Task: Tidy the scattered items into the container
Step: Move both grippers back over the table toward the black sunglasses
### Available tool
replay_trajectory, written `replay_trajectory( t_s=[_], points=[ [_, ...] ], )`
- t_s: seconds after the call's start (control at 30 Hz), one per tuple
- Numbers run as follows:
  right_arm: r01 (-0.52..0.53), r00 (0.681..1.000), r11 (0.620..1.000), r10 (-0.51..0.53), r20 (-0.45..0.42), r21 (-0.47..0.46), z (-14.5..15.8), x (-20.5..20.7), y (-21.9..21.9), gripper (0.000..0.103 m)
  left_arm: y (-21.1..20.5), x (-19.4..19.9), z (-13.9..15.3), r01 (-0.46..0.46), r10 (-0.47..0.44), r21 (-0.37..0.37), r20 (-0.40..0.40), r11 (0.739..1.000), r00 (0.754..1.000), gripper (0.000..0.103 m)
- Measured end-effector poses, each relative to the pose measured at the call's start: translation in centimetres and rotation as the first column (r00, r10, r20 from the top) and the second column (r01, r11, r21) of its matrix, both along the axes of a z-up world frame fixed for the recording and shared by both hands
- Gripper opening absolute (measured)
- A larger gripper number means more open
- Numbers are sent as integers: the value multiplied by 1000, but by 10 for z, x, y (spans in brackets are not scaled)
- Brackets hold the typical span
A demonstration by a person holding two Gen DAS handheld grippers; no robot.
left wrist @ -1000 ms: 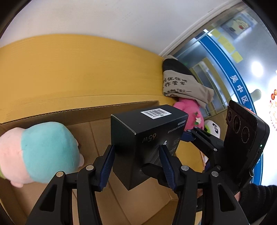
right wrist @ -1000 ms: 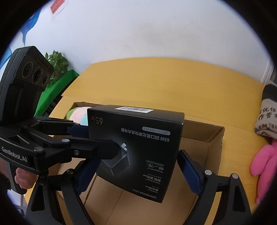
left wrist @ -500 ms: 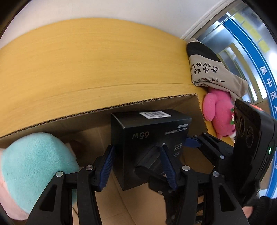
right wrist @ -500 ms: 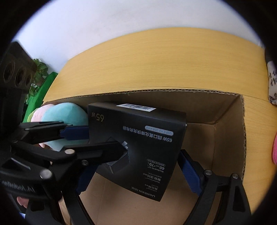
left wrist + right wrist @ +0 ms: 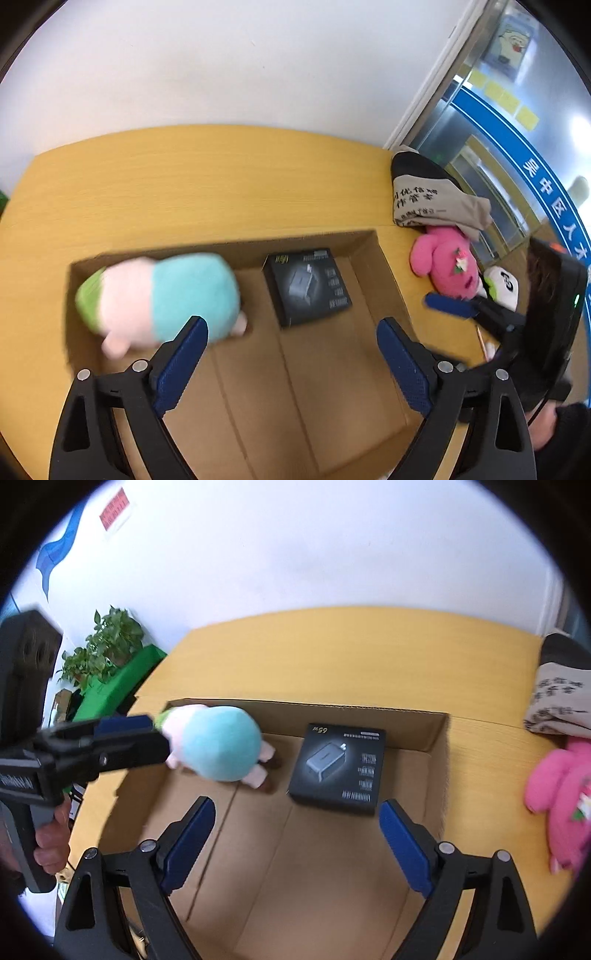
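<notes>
The left gripper [image 5: 291,334] is opening with nothing between its jaws; the right gripper [image 5: 297,818] gapes empty too. At twelve o'clock, the black rectangular charger box [image 5: 338,770] lies flat inside the brown cardboard carton [image 5: 432,727], beside a pink-and-turquoise plush toy [image 5: 218,744] at ten o'clock.

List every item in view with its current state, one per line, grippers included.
left gripper: jaws opening, nothing between them
right gripper: open, empty
black charger box: lying flat on the floor of the cardboard box
turquoise-and-pink plush: inside the cardboard box, on its side
pink plush: on the table, outside the box
printed cloth bag: crumpled on the table, outside the box
</notes>
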State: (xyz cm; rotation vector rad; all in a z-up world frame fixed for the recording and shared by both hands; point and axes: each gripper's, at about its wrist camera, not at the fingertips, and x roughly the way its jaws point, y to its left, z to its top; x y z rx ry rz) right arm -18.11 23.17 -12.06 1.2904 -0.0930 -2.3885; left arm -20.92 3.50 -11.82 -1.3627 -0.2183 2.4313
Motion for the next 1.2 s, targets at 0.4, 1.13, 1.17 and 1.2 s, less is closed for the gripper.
replay_trajectory(
  t_s=[0.4,1.13,1.17,1.2],
  points=[
    [46,998,999,-45,-31,10,54,112,23,89,-36,132,39,-60,59,-26,-46,998,997,93],
    [-8,999,998,10,-31,57,82,174,-17,84,-65,236,58,-152,149,-36,-74,988,986,96],
    [-17,999,998,19,-33,59,83,176,-19,84,-66,238,58,-156,153,-42,-74,987,985,96],
    [-23,999,998,25,-32,60,83,177,-21,84,-66,241,58,-159,155,-49,-75,986,985,96]
  ],
)
